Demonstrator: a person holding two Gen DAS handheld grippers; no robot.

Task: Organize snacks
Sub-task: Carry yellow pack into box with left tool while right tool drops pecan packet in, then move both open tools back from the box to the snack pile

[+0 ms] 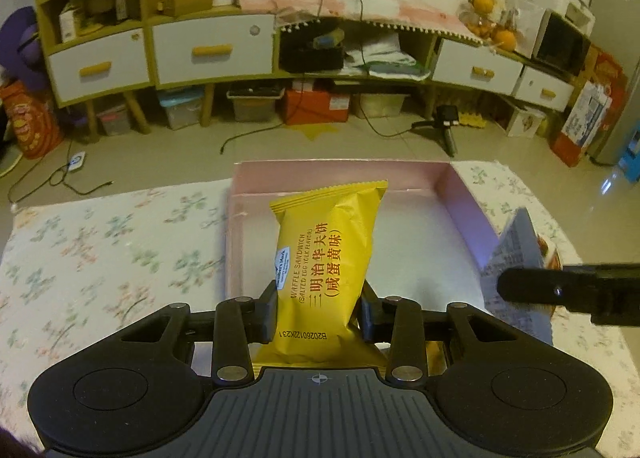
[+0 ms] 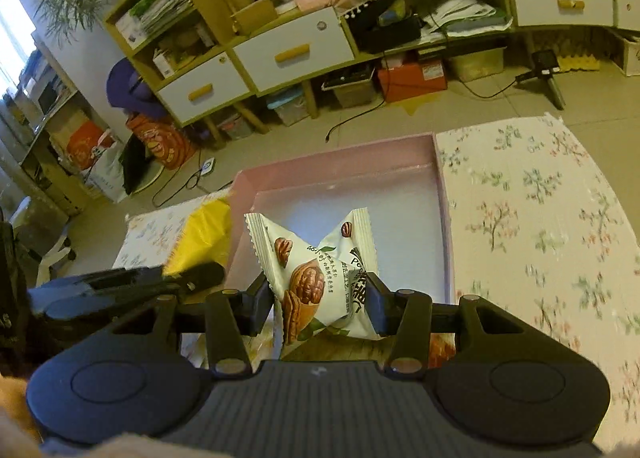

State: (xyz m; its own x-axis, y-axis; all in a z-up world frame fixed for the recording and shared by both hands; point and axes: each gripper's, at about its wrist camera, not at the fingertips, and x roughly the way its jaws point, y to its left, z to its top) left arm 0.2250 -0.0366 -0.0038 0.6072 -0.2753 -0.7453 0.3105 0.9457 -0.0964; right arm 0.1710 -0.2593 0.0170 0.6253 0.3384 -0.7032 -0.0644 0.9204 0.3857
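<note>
Both wrist cams close above pink tray [image 1: 460, 193] — facing shelving wall; right view tilted, shares tray [image 2: 444, 193].

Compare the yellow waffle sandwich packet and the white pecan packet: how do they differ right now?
The yellow waffle sandwich packet is plain yellow with red lettering; the white pecan packet shows pecan pictures. The yellow one sits in the left gripper, the white one in the right gripper. Both are sealed, clamped, and held over the pink box.

Both grippers are up side by side, left gripper [image 1: 318, 308] and right gripper [image 2: 320, 304] each clamped on something.
</note>
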